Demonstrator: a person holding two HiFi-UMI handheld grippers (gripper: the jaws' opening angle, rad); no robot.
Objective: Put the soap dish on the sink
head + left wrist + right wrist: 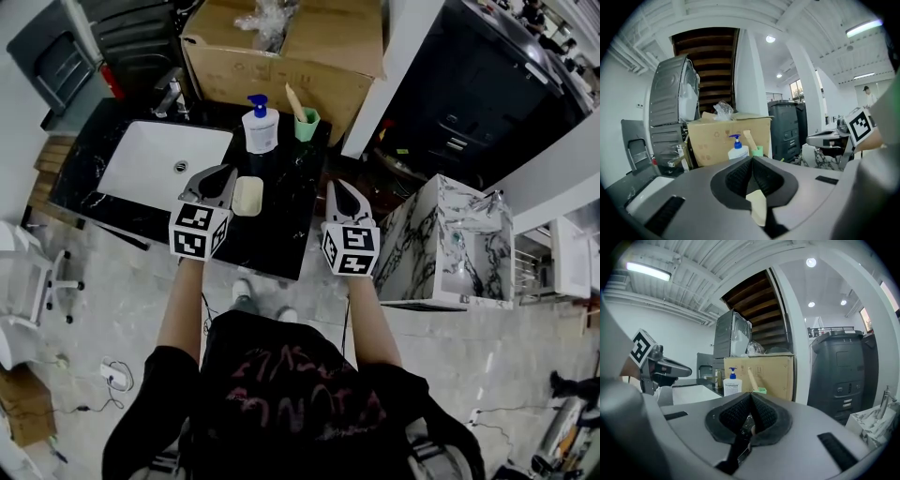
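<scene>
My left gripper (221, 180) pinches one edge of the soap dish (247, 195), a pale cream, rounded-rectangle piece, over the black countertop (281, 234) just right of the white sink basin (155, 161), while my right gripper (339, 192) is pressed together, empty.

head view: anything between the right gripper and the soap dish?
Nothing. The head view shows only bare black countertop between the right gripper and the soap dish, which the left gripper holds by its edge.
</scene>
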